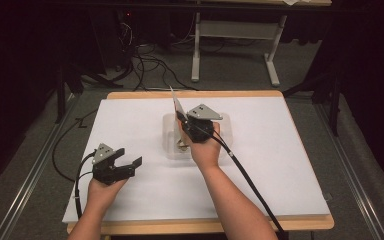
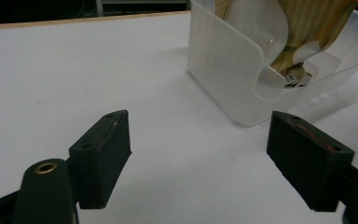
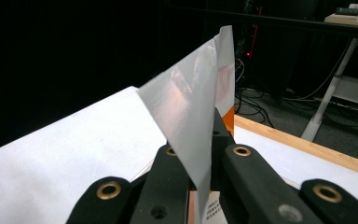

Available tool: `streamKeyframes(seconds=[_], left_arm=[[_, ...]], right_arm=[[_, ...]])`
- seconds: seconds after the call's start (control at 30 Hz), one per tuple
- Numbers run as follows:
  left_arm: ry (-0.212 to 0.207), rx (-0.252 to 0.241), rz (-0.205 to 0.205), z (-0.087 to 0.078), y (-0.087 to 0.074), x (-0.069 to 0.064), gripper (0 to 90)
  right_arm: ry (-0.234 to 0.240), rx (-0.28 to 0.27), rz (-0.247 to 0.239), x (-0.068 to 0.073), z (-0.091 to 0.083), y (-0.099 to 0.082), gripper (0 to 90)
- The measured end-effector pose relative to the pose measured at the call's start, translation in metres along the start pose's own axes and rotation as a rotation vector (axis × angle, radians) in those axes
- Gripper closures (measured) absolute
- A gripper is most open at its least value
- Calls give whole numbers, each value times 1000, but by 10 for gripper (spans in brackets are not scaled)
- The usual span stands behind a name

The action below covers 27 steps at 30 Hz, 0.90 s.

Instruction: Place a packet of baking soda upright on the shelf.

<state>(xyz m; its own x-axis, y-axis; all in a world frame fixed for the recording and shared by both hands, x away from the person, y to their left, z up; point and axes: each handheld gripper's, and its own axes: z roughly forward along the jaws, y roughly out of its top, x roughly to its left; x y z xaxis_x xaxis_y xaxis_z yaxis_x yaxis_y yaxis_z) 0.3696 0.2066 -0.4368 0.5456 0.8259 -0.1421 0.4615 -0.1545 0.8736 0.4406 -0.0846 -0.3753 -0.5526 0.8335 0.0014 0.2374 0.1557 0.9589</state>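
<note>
High view: the white worktop [image 1: 130, 130] carries 1 clear plastic bin [image 1: 171, 145] near its middle, and the right tool [image 1: 184, 119] hovers above it, jaws clamped on the corner of a thin glossy packet [image 1: 176, 103] that stands up out of the bin. In the right gripper view that packet [image 3: 200, 102] rises between the 2 closed jaws as a pale sheet with an orange edge. The left tool [image 1: 130, 166] rests low on the worktop, well apart from the bin, jaws spread wide and holding nothing. To lift cleanly, I'd raise the packet straight up and perhaps steady the bin with the free tool.
</note>
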Motion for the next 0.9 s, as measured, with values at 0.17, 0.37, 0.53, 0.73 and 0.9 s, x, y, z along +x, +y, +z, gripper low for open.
streamKeyframes(seconds=[0.17,0.37,0.53,0.73,0.9], left_arm=[[0,1,3,1,0,-1,221],[0,0,3,1,0,-1,221],[-1,-1,2,1,0,0,222],[0,2,5,1,0,0,221],[0,2,6,1,0,0,222]], right_arm=[[7,-5,-2,0,0,-3,900],[7,-5,-2,2,-1,-5,900],[11,-6,9,2,-3,-8,900],[16,-11,20,3,-4,-10,900],[21,-12,18,4,-4,-12,900]])
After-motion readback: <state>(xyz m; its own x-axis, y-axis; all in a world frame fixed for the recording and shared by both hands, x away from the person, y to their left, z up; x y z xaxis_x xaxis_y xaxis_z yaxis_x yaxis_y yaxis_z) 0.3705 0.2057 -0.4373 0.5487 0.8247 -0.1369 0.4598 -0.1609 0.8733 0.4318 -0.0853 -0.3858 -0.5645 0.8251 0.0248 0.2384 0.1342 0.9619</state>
